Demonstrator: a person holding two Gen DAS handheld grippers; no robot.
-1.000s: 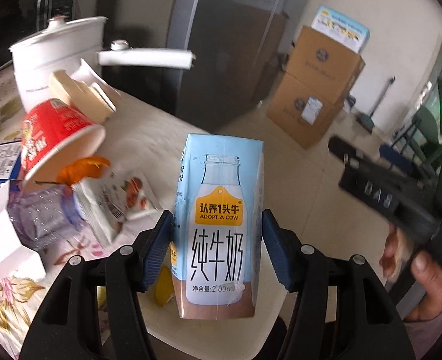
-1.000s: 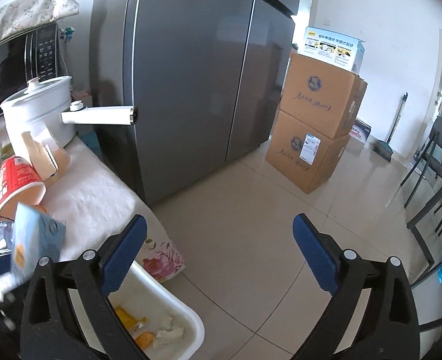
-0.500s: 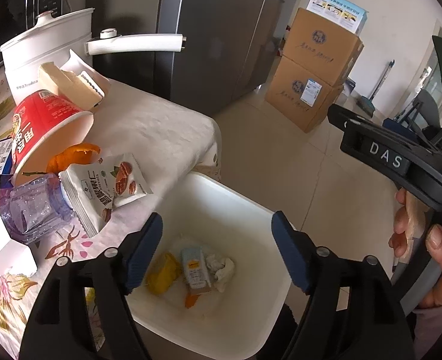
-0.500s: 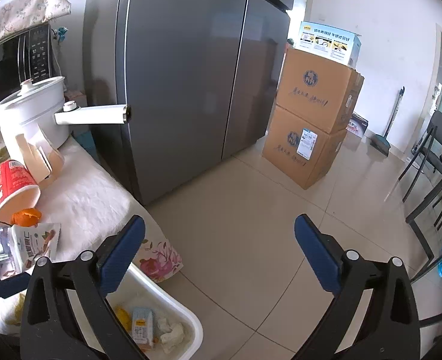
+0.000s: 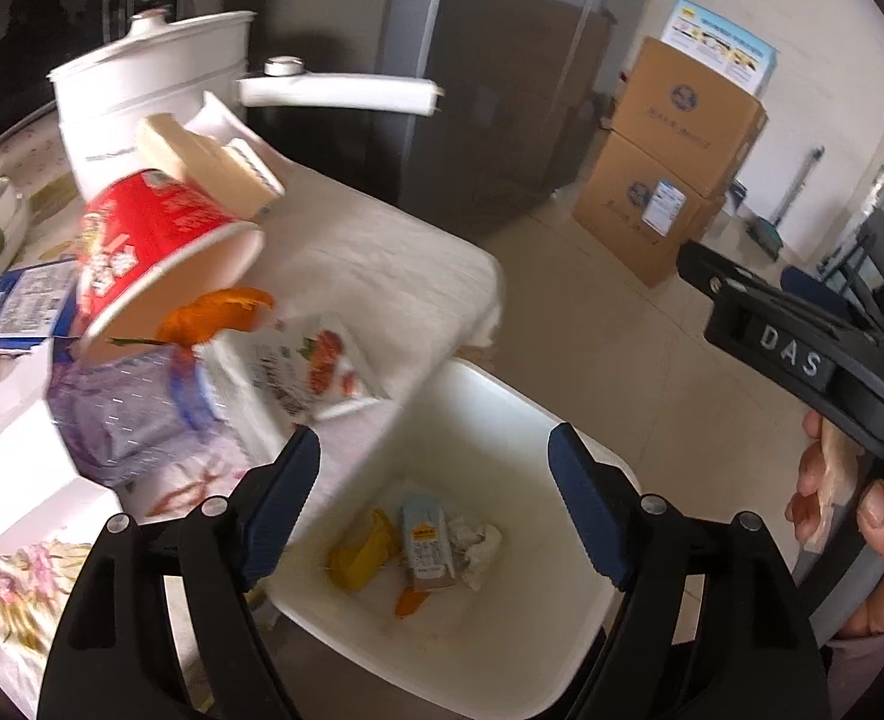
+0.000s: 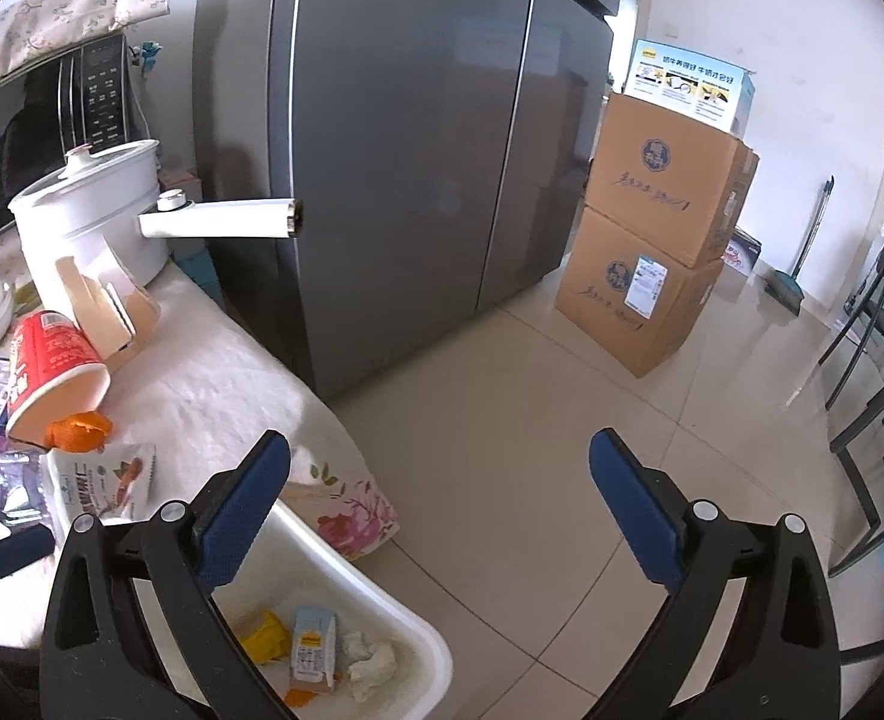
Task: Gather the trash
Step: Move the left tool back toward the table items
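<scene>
The left gripper [image 5: 432, 492] hangs over the white bin [image 5: 586, 648], its fingers opening with nothing between them. The milk carton [image 5: 426, 546] lies at the bin's bottom beside a crumpled tissue [image 5: 475, 546]. The right gripper [image 6: 442, 495] waits over the floor, fingers wide apart and empty. The drop looks done; next comes reaching to the tabletop [image 5: 381, 264] for the snack packet [image 5: 309, 372] or red cup [image 5: 153, 252].

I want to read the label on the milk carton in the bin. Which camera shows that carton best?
The left wrist view: it looks down into the white bin with the milk carton in plain sight between the open jaws. The right wrist view also shows the carton, but at the bottom edge, beside a gripper arm.
</scene>
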